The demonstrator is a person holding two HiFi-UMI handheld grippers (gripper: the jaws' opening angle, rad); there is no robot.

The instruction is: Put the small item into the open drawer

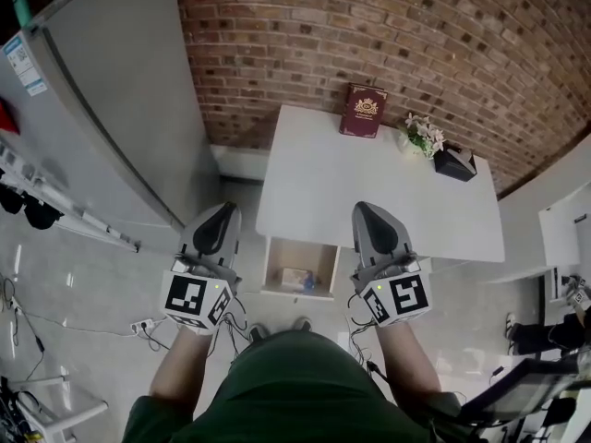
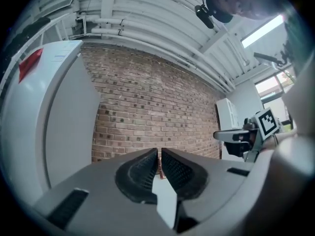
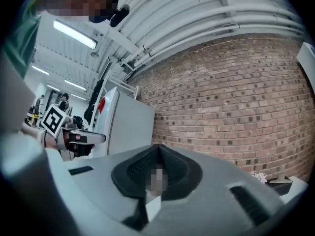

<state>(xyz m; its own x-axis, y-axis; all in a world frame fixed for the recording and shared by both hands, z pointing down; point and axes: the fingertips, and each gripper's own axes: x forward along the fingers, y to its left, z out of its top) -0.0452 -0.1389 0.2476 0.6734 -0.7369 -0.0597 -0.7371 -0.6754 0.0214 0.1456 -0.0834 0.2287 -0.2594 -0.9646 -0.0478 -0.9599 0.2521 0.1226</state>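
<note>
Head view: the white table [image 1: 323, 183] stands against the brick wall [image 1: 416, 35]; its drawer [image 1: 273, 268] is pulled out at the 6 o'clock edge of the tabletop and is open. The small item [image 1: 297, 280], a pale packet, lies on the drawer floor, near the middle; neither gripper touches it.

Left gripper [image 1: 224, 210]: held level at 9 o'clock from the drawer, above the floor beside the table, pointing toward the wall. In the left gripper view its jaws stand a narrow slit apart; nothing is between the pads, and only the far wall and table show through the gap.

Right gripper [image 1: 363, 209]: held level at 3 o'clock from the drawer, over the near edge of the tabletop, also pointing toward the wall. In the right gripper view its jaws are pressed together at the tips; they hold nothing. A mosaic patch covers part of the pad seam.

Each marker cube sits at the 6 o'clock end of its gripper, just ahead of the person's wrist.

On the tabletop: a maroon book [image 1: 363, 111] stands upright at the 12 o'clock edge against the wall; a small pot of white flowers [image 1: 423, 135] sits at 1 o'clock; a black tissue box [image 1: 455, 162] sits just beside the flowers, at 2 o'clock.

A grey refrigerator [image 1: 111, 109] stands at 9 o'clock from the table.
</note>
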